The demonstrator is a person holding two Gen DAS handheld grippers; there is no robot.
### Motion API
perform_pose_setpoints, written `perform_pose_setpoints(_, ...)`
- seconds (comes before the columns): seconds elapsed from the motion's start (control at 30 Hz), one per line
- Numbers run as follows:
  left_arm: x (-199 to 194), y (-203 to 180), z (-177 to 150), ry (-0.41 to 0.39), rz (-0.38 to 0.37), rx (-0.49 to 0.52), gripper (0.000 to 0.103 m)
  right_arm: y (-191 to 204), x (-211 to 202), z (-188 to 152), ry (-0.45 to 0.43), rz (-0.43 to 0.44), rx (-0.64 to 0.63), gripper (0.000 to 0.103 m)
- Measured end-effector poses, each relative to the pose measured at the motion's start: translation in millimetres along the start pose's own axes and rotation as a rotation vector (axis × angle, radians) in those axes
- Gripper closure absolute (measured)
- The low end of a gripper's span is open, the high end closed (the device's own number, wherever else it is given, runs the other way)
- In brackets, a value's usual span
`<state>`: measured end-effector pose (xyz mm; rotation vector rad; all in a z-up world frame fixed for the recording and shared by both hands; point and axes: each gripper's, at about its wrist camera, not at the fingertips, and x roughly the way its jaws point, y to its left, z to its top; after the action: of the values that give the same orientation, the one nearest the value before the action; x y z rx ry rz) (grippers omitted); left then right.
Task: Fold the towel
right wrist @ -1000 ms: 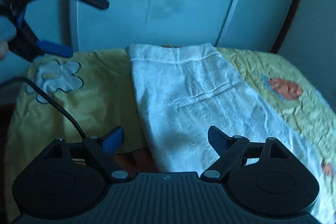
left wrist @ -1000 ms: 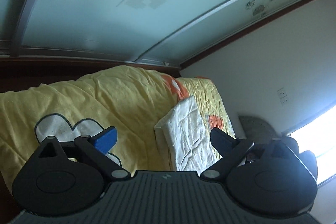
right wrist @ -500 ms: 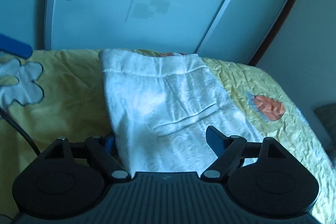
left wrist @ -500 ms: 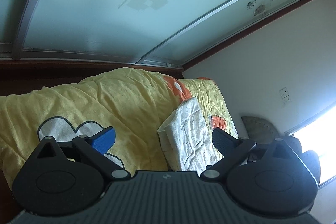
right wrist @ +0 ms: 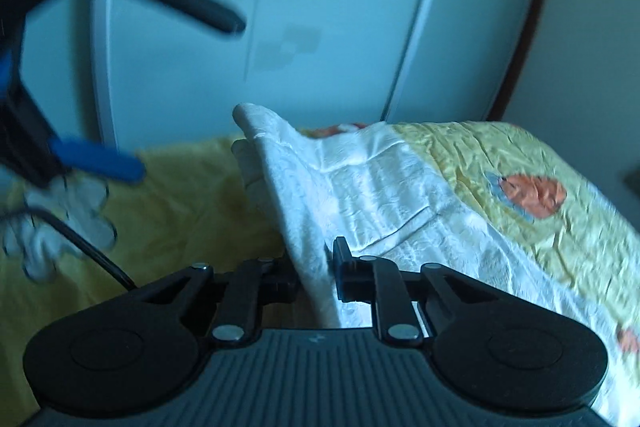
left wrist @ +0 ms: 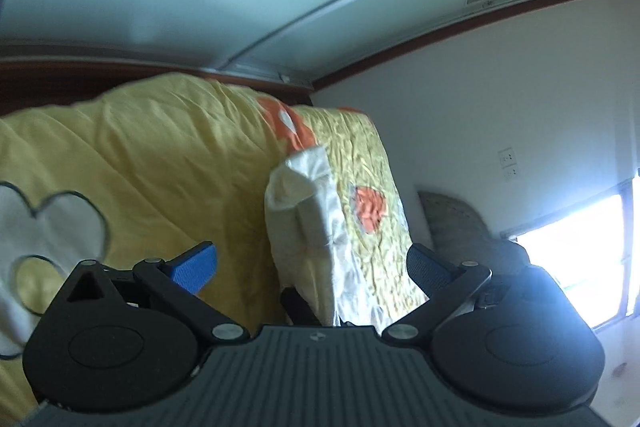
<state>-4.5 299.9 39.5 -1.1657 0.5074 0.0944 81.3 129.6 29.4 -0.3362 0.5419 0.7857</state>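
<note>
Towel [right wrist: 360, 187] edge in right gripper [right wrist: 316, 273] (jaws just closing), left gripper [left wrist: 312, 267] agape.

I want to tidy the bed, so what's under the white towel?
The towel lies on a yellow quilt that shows all round it. Its near edge is lifted, pinched in the right hand-held gripper. What lies beneath the rest is covered.

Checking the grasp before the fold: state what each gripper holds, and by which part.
The right gripper has just closed on the white towel, pinching its near left edge. The left gripper stands open, holding nothing.
</note>
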Motion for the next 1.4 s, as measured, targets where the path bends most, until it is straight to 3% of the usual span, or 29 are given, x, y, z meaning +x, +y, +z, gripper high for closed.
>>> perform_pose_setpoints(0.07, 19.7, -1.8, 0.9, 0.043, -0.036, -0.002, 0.001, -8.7, 1.6, -1.7, 0.008, 0.031, 0.069, 0.087)
perform_pose_setpoints(0.17, 49.4, -4.0, 0.0, 0.064, 0.002, -0.002, 0.003, -4.8, 1.3, -6.3, 0.005, 0.042, 0.081, 0.087)
perform_pose_setpoints(0.2, 56.6, -4.7, -0.5, 0.056, 0.031, 0.007, 0.008, -4.4, 2.2, -7.6, 0.008, 0.045, 0.085, 0.087)
perform_pose_setpoints(0.27, 70.0, -6.5, -0.6, 0.053, 0.098, 0.057, 0.03, -5.2, 2.1, -8.7, 0.016, 0.066, 0.097, 0.082)
perform_pose_setpoints(0.3, 75.3, -5.9, 0.1, 0.066, 0.139, 0.074, 0.059, -8.3, 0.8, -8.3, 0.03, 0.089, 0.111, 0.079)
perform_pose_setpoints(0.33, 79.8, -3.7, 0.4, 0.078, 0.186, 0.08, 0.073, -13.5, 0.2, -7.8, 0.04, 0.108, 0.128, 0.071)
perform_pose_setpoints(0.37, 83.1, 0.5, 1.1, 0.084, 0.215, 0.075, 0.075, -18.3, -3.8, -8.3, 0.045, 0.111, 0.151, 0.053)
perform_pose_setpoints(0.4, 85.3, 4.1, 1.2, 0.09, 0.229, 0.078, 0.084, -24.3, -8.8, -9.0, 0.041, 0.101, 0.173, 0.043)
perform_pose_setpoints(0.43, 86.1, 6.0, 0.6, 0.092, 0.234, 0.093, 0.084, -34.9, -16.3, -11.5, 0.016, 0.123, 0.206, 0.026)
perform_pose_setpoints(0.47, 85.1, 7.9, 0.3, 0.09, 0.231, 0.118, 0.084, -47.9, -22.9, -13.3, -0.011, 0.161, 0.257, 0.021)
perform_pose_setpoints(0.53, 83.2, 1.7, -2.8, 0.078, 0.244, 0.192, 0.084, -80.2, -27.8, -14.9, -0.026, 0.23, 0.415, 0.021)
perform_pose_setpoints(0.57, 82.6, -7.1, -7.4, 0.064, 0.263, 0.278, 0.085, -96.8, -26.7, -15.3, -0.022, 0.262, 0.503, 0.021)
perform_pose_setpoints(0.6, 81.7, -20.4, -14.6, 0.043, 0.281, 0.393, 0.086, -116.2, -24.8, -15.6, -0.018, 0.295, 0.606, 0.021)
perform_pose_setpoints(0.7, 79.5, -68.4, -62.2, -0.042, 0.323, 0.859, 0.088, -162.7, -17.4, -17.8, -0.024, 0.403, 0.863, 0.021)
perform_pose_setpoints(0.77, 82.2, -86.6, -96.2, -0.041, 0.31, 1.065, 0.088, -183.8, -7.3, -16.4, -0.011, 0.47, 0.973, 0.021)
perform_pose_setpoints(0.87, 87.9, -96.8, -145.8, -0.084, 0.311, 1.325, 0.088, -189.3, 7.1, 4.1, 0.066, 0.466, 0.927, 0.021)
perform_pose_setpoints(0.97, 93.3, -92.8, -174.5, -0.111, 0.319, 1.461, 0.088, -174.6, 21.2, 23.6, 0.168, 0.464, 0.806, 0.021)
perform_pose_setpoints(1.03, 93.4, -88.2, -185.6, -0.13, 0.325, 1.523, 0.088, -159.5, 25.0, 32.3, 0.215, 0.435, 0.705, 0.021)
perform_pose_setpoints(1.13, 88.9, -80.5, -192.9, -0.165, 0.31, 1.588, 0.088, -137.6, 38.5, 34.0, 0.314, 0.357, 0.561, 0.065)
perform_pose_setpoints(1.2, 83.7, -74.3, -190.6, -0.167, 0.314, 1.589, 0.087, -132.7, 40.8, 27.3, 0.314, 0.345, 0.528, 0.082)
perform_pose_setpoints(1.27, 70.1, -71.4, -180.3, -0.152, 0.274, 1.519, 0.067, -138.6, 36.8, 21.1, 0.292, 0.366, 0.566, 0.086)
perform_pose_setpoints(1.37, 27.1, -71.1, -164.1, -0.124, 0.115, 1.35, 0.051, -157.3, 21.4, 18.6, 0.25, 0.403, 0.623, 0.089)
perform_pose_setpoints(1.4, 12.6, -69.5, -158.8, -0.128, 0.065, 1.307, 0.04, -165.0, 12.0, 18.7, 0.234, 0.417, 0.632, 0.089)
